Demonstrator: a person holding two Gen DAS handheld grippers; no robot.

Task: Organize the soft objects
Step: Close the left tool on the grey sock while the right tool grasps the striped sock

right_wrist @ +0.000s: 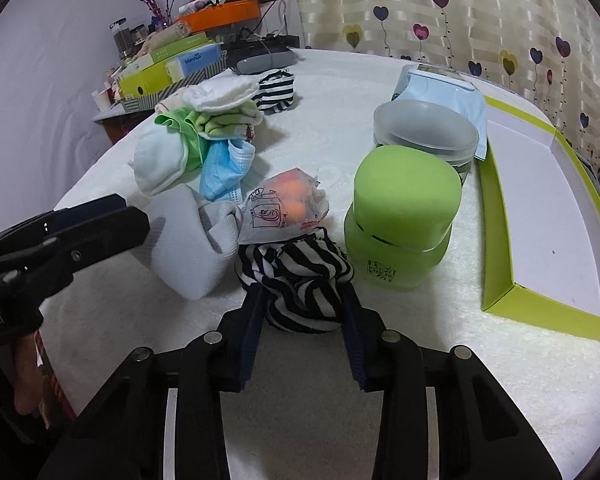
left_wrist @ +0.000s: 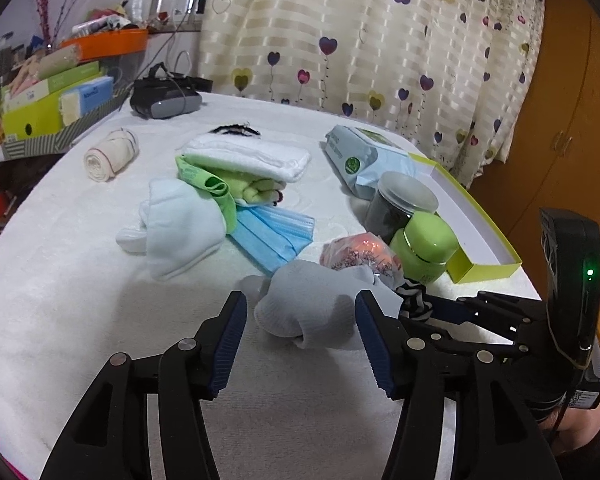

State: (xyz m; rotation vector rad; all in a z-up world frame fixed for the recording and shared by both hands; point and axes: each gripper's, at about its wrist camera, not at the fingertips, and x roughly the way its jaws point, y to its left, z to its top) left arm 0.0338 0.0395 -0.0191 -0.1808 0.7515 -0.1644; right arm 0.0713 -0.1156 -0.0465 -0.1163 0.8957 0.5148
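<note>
Striped sock, bundled, is bracketed directly ahead by the right tongs, pads touching both flanks. Grey sock is straddled by the fully spread left tongs, unclamped, just beside.

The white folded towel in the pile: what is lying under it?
Under the white towel lie green and yellow cloths; a blue face mask pokes out below. Anything deeper is covered.

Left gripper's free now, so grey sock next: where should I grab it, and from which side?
Grip the grey sock across its bunched middle, coming from the near side and above. It lies rolled between the open left gripper pads, clear of the striped sock the right gripper pinches.
</note>
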